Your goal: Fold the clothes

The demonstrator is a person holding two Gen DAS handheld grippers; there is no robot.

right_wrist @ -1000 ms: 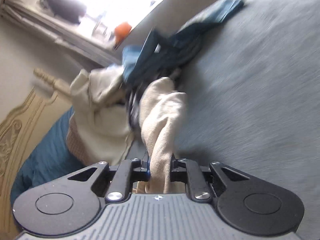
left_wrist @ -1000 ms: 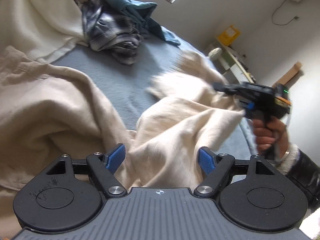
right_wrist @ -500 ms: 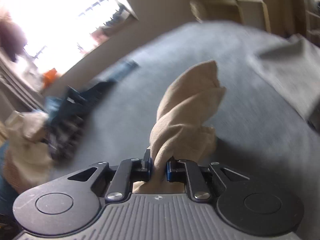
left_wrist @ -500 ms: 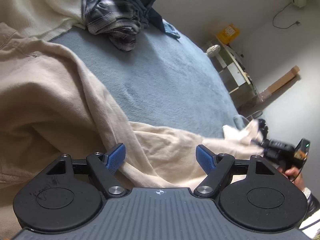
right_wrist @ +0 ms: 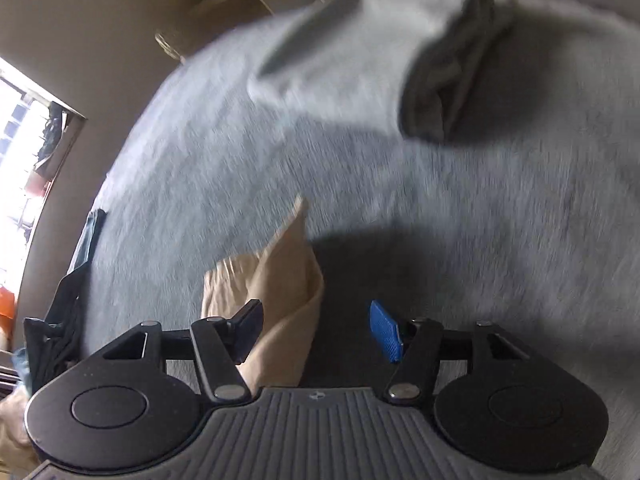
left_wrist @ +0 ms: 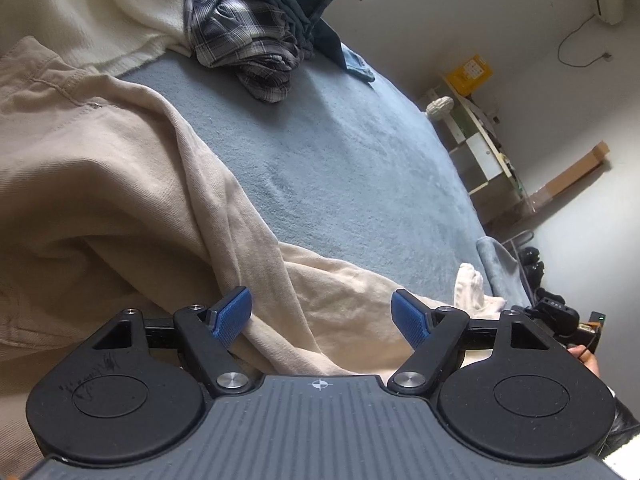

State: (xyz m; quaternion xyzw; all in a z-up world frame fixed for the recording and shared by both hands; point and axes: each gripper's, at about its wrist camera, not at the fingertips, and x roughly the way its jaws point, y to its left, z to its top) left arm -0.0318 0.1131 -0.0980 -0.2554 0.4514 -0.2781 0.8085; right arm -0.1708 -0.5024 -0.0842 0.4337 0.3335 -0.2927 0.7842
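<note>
From the left wrist view, the left gripper (left_wrist: 322,314) hangs low over the beige garment (left_wrist: 120,184), jaws standing wide apart with a fold of the cloth lying between them but neither blue pad pressing on it; the garment sprawls across the blue-grey bed (left_wrist: 360,168), one long limb of it running off toward the right gripper (left_wrist: 560,314) at the far edge. The risk here is plain: nothing pins this end, so any tug from the other side could drag the cloth and bunch it. A heap of plaid and blue clothes (left_wrist: 256,40) sits well apart at the head of the bed. Over to the right wrist view, blurred with motion: the right gripper's jaws are opening, and the beige tip (right_wrist: 280,292) leans against the left pad, free of the other. If the tip snags on that pad, the limb could land crooked, spoiling the fold line.
</note>
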